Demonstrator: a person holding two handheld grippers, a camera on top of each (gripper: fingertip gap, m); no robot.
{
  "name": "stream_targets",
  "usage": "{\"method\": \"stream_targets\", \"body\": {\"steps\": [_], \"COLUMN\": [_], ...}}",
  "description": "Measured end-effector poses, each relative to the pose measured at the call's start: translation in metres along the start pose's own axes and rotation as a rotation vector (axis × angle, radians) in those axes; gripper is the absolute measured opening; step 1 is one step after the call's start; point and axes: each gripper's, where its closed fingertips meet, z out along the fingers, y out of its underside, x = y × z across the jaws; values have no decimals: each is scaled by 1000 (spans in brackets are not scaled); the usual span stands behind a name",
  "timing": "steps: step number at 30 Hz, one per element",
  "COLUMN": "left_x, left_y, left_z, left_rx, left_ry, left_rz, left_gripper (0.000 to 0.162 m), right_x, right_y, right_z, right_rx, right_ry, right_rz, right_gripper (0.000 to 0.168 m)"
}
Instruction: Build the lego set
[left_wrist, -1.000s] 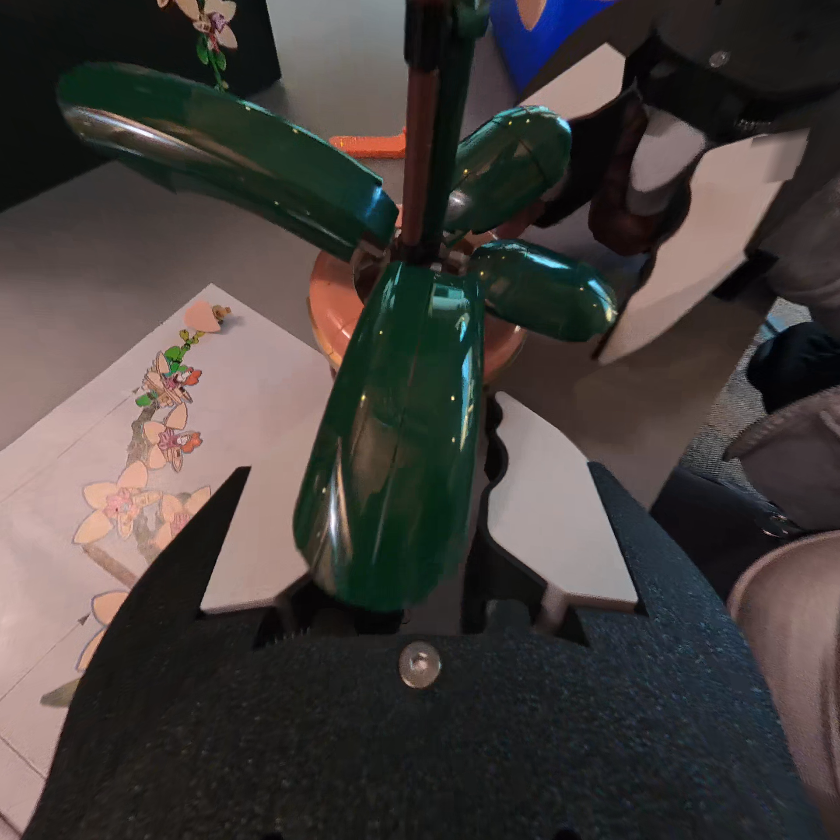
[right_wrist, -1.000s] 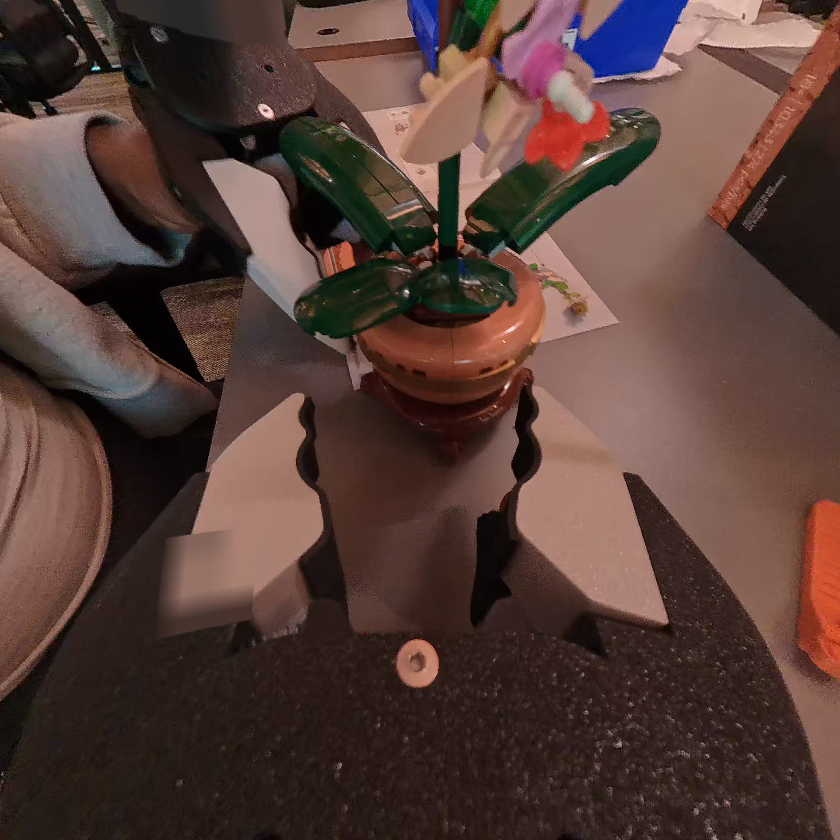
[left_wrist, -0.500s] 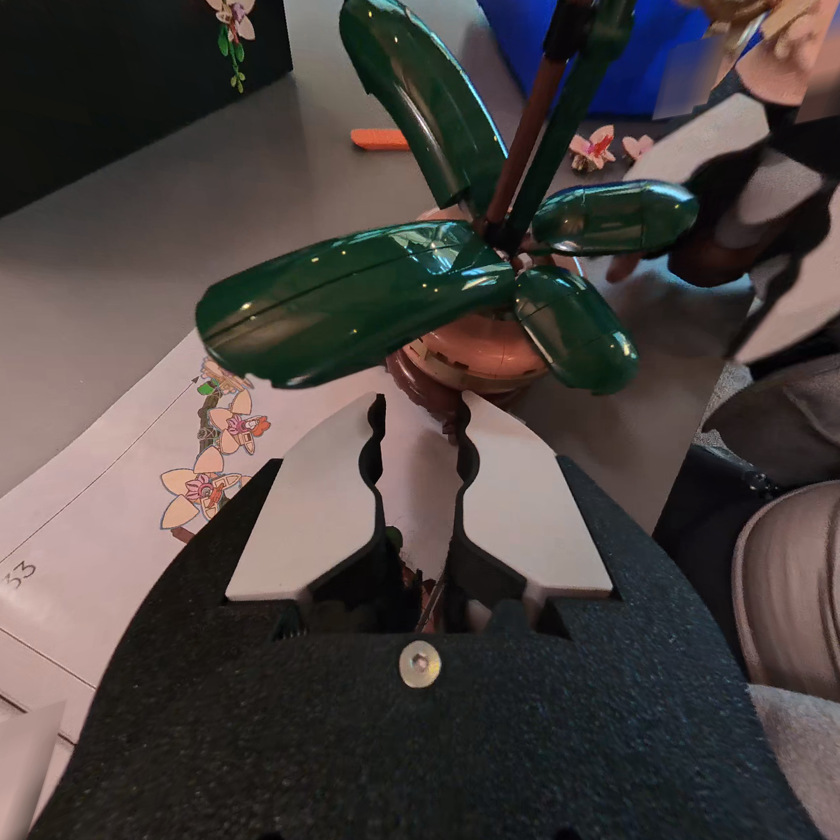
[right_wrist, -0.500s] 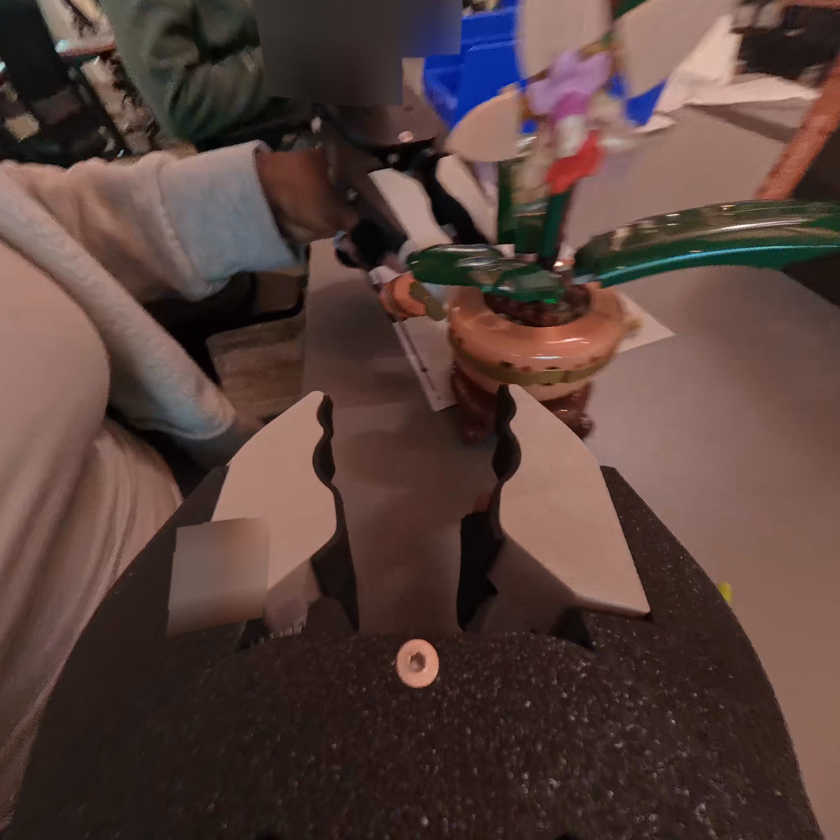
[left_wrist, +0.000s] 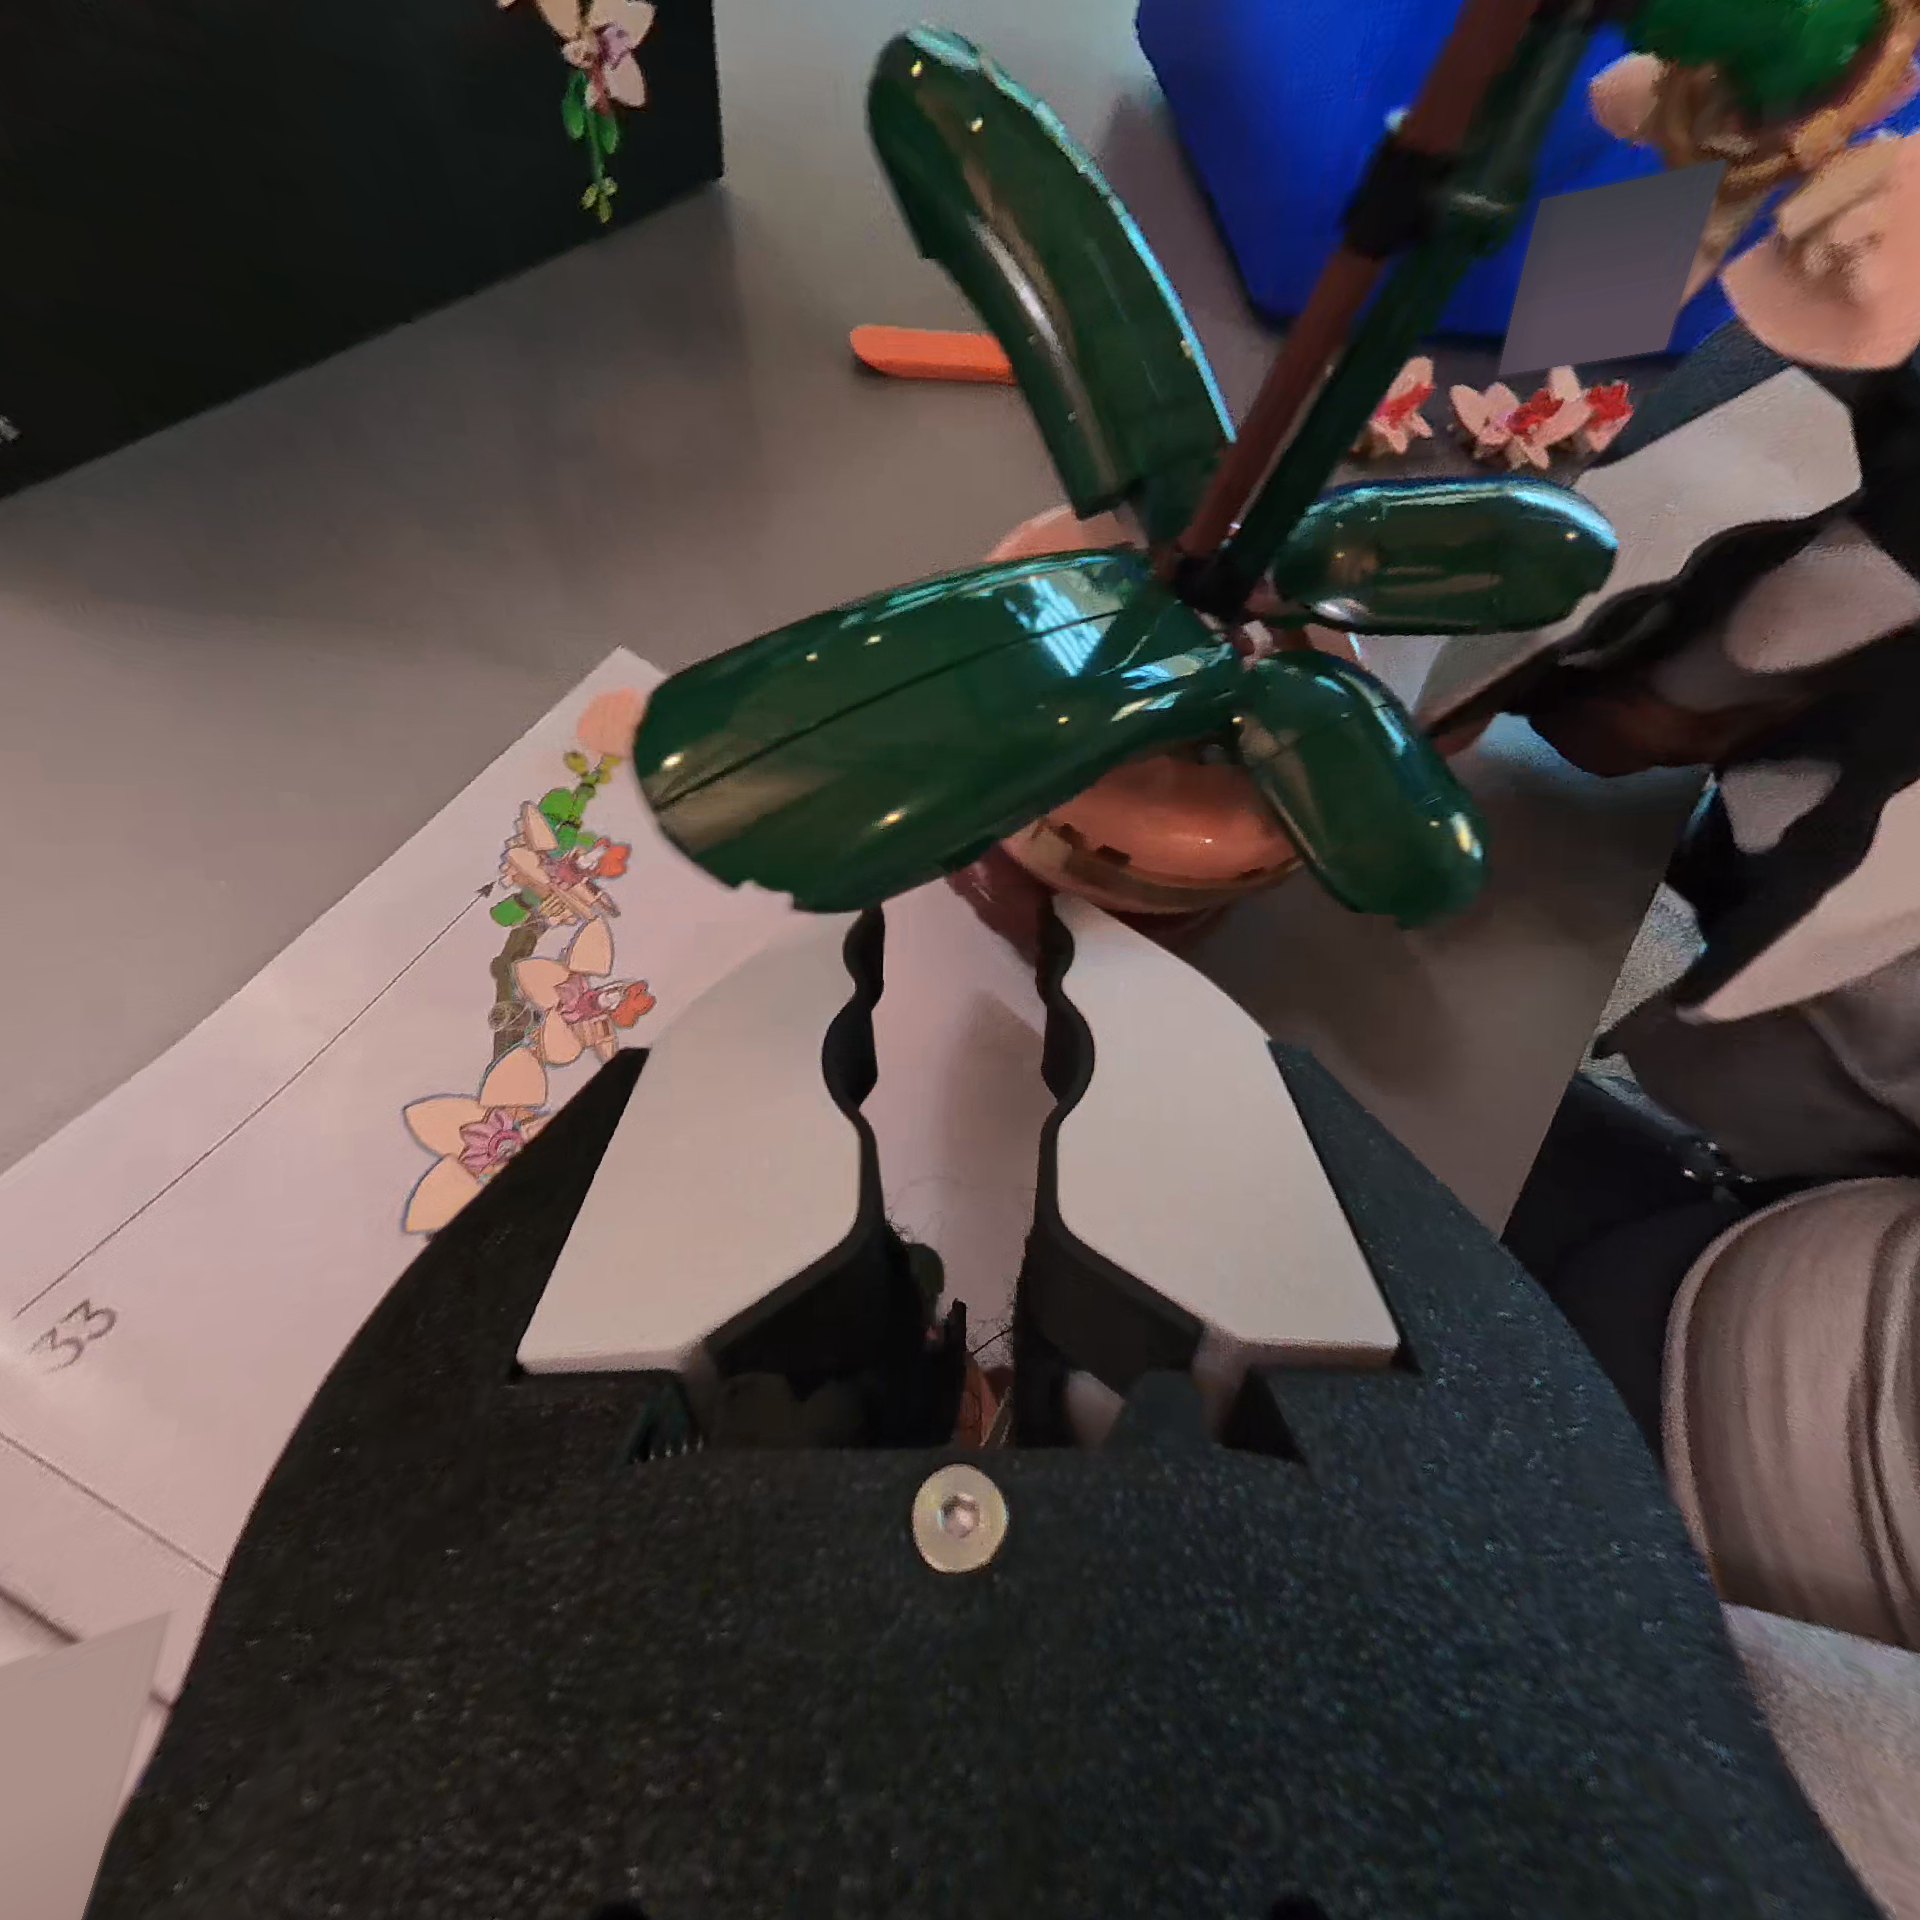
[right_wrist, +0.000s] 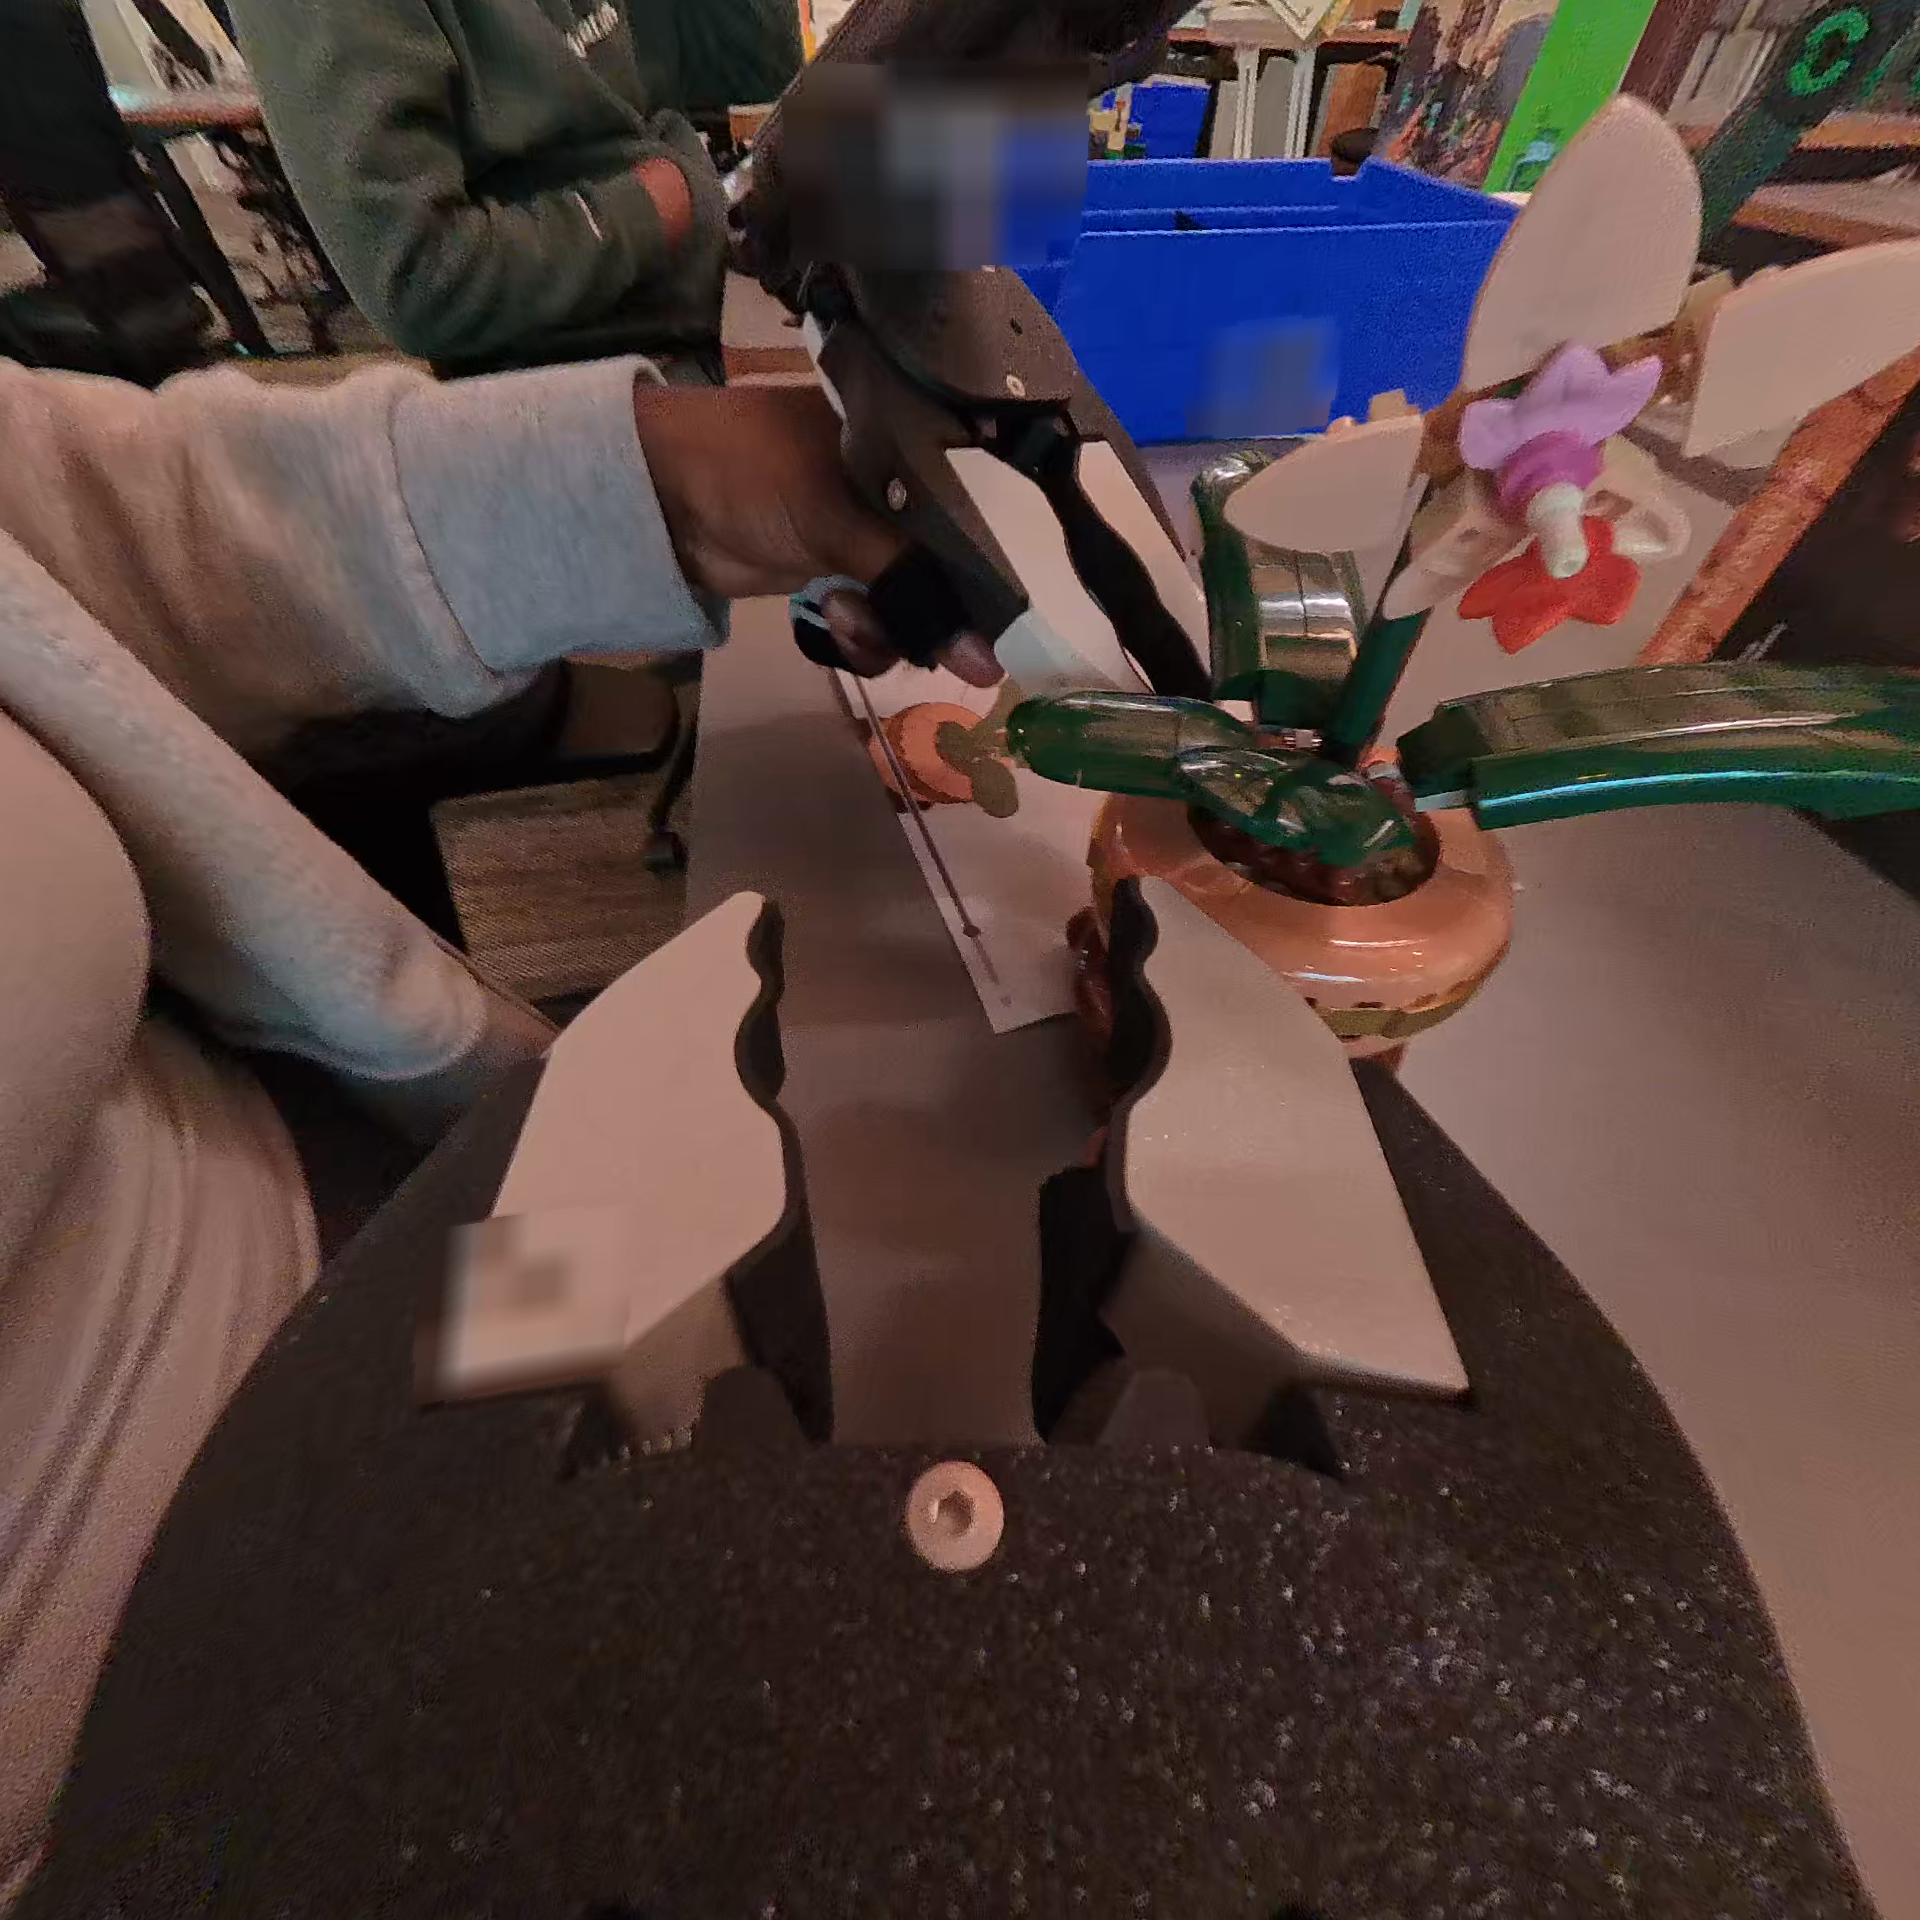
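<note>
Orchid model (left_wrist: 1091, 686) shifted right | left tool (left_wrist: 961, 935) parted | booklet (left_wrist: 312, 1039) page numbered

Both wrist views look along their tongs from opposite sides, close on the shared orchid pot (left_wrist: 1164, 842) (right_wrist: 1382, 935)

leaves (left_wrist: 935, 727): glossy dark green. pot (right_wrist: 1351, 935): terracotta orange over a dark brown base. stems (left_wrist: 1288, 416): one brown, one green. bloom (right_wrist: 1558, 447): cream petals, lilac centre, red lip. counter (left_wrist: 416, 499): plain grey. instruction sheet (left_wrist: 312, 1039): white, printed with cream-and-pink flowers. at 12 o'clock in left view, orange tool (left_wrist: 925, 353); at 1 o'clock, blue bin (left_wrist: 1278, 156). left tongs (left_wrist: 961, 935): pale grey fingers, speckled black body.
</note>
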Motion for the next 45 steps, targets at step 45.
{"method": "stream_targets", "body": {"steps": [45], "left_x": [9], "left_y": [-88], "left_z": [-69], "left_rx": [461], "left_ry": [-48], "left_rz": [11], "left_gripper": [23], "right_x": [39], "right_y": [-81], "right_z": [-92], "right_rx": [651], "right_ry": [9], "right_rz": [204], "right_gripper": [31]}}
